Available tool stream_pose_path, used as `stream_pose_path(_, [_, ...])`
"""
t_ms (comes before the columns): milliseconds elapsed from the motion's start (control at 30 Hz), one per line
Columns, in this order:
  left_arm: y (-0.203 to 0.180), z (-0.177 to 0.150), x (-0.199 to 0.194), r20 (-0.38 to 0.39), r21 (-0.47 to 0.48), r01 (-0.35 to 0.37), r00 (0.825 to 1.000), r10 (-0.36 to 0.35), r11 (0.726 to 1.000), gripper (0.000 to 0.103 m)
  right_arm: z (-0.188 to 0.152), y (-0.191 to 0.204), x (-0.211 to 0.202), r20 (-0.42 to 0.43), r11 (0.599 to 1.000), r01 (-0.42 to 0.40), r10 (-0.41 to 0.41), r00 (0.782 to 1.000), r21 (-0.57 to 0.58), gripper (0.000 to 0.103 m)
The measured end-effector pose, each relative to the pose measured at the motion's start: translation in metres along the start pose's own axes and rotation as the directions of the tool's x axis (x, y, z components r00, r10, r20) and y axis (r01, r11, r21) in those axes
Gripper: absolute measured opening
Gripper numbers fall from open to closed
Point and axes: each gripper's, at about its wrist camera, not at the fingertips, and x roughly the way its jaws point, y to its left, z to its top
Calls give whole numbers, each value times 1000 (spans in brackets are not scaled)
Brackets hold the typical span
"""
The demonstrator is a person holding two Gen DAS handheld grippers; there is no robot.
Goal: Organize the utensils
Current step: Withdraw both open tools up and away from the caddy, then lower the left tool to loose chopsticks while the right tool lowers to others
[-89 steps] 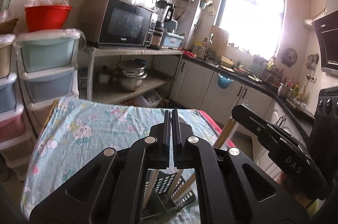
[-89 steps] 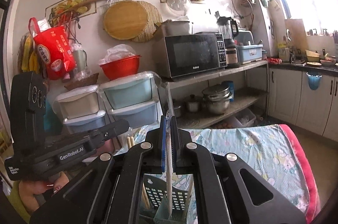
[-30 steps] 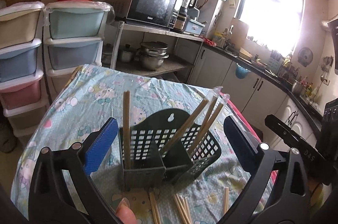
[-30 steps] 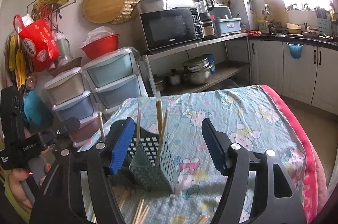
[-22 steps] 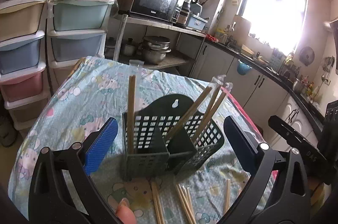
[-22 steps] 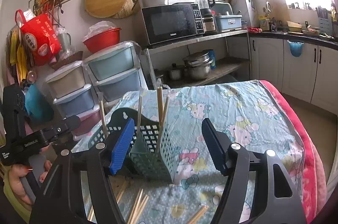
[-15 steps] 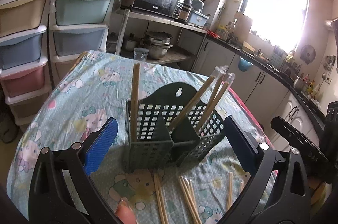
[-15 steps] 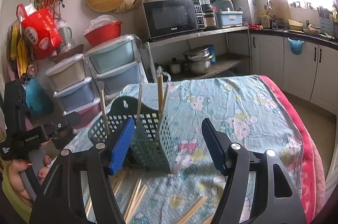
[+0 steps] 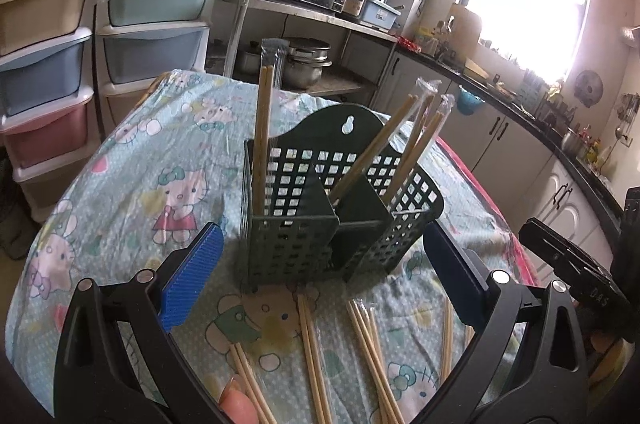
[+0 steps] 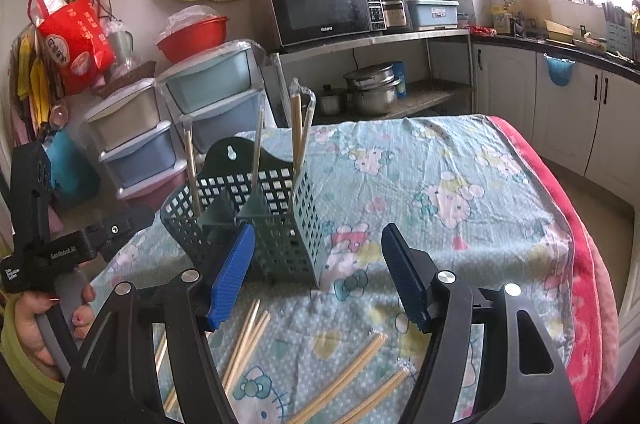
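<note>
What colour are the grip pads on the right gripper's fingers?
Blue, ribbed pads on black fingers; clearest in the right wrist view.

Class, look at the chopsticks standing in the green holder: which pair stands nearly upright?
The chopstick pair in the left compartment of the holder; the others lean right.

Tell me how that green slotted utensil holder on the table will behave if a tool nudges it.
The green holder looks like thin perforated plastic, so probably light and likely to slide on the tablecloth. The tall chopsticks leaning inside stand well above its rim, so a high push might tip it. Its walls may flex.
</note>
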Motion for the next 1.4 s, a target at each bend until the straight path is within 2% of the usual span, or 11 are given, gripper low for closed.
stream_pose_path(867, [-12,-41,22,-126,64,-11,992,20,998,92,-36,-4,9,-114,1000,-8,8,993,-2,64])
stream_pose_path(1000, [-11,-47,29,-156,69,7,988,4,998,92,-41,-6,14,-137,1000,-10,11,991,4,64])
stream_pose_path(1067, [-12,-52,34,-173,81,11,985,4,997,88,-44,-7,16,-148,1000,-10,10,989,5,63])
stream_pose_path(1200, [-11,-58,44,-211,80,14,977,3,997,75,-49,-10,20,-175,1000,-7,8,985,5,62])
stream_pose_path(1300, [-7,-62,55,-250,68,21,968,-3,997,66,-53,-13,25,-206,1000,-2,3,979,6,58])
stream_pose_path(1400, [-4,-65,66,-285,55,14,958,2,998,61,-57,-16,32,-239,1000,6,-4,971,5,53])
